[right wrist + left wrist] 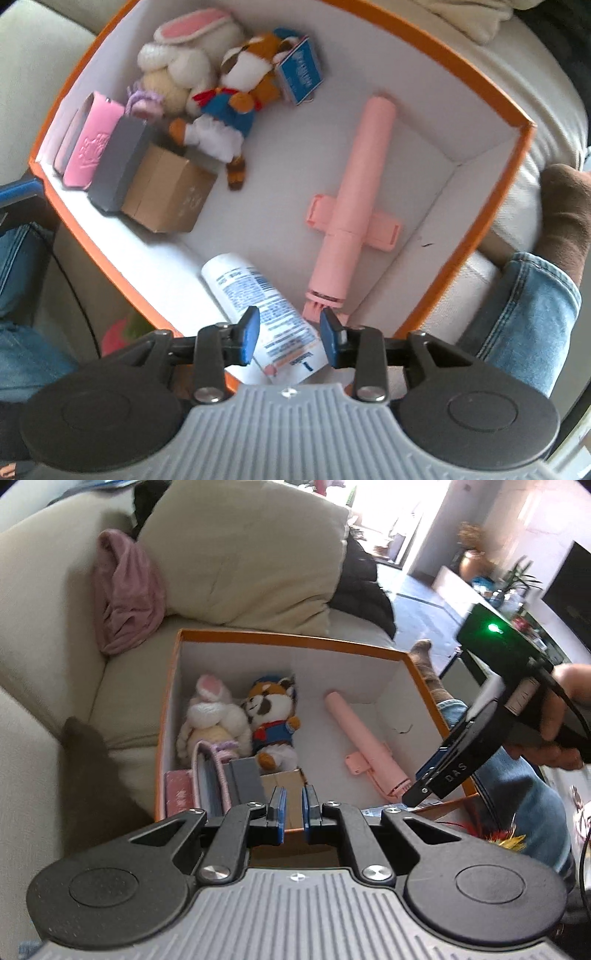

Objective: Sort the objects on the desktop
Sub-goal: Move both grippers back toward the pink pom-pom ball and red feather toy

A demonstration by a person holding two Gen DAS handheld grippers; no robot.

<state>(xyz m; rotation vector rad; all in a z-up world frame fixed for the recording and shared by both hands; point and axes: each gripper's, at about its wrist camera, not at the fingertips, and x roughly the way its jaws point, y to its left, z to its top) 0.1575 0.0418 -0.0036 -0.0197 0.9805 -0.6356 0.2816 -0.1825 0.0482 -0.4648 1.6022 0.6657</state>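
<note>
Right tongs (290,338) parted above white tube (258,314) in box (480,85).

From over the left gripper, the white tube (264,314) cannot be seen at all; the orange box's (295,638) near wall and the gripper body cover that corner. The pink selfie stick's (364,744) lower end slips behind the right gripper (436,775). The brown carton (282,786) shows only its top. From above, the tube's lower end is cut off by the gripper body, its print too blurred to read. The fox toy's (240,96) blue tag (301,75) is equally unreadable.
</note>
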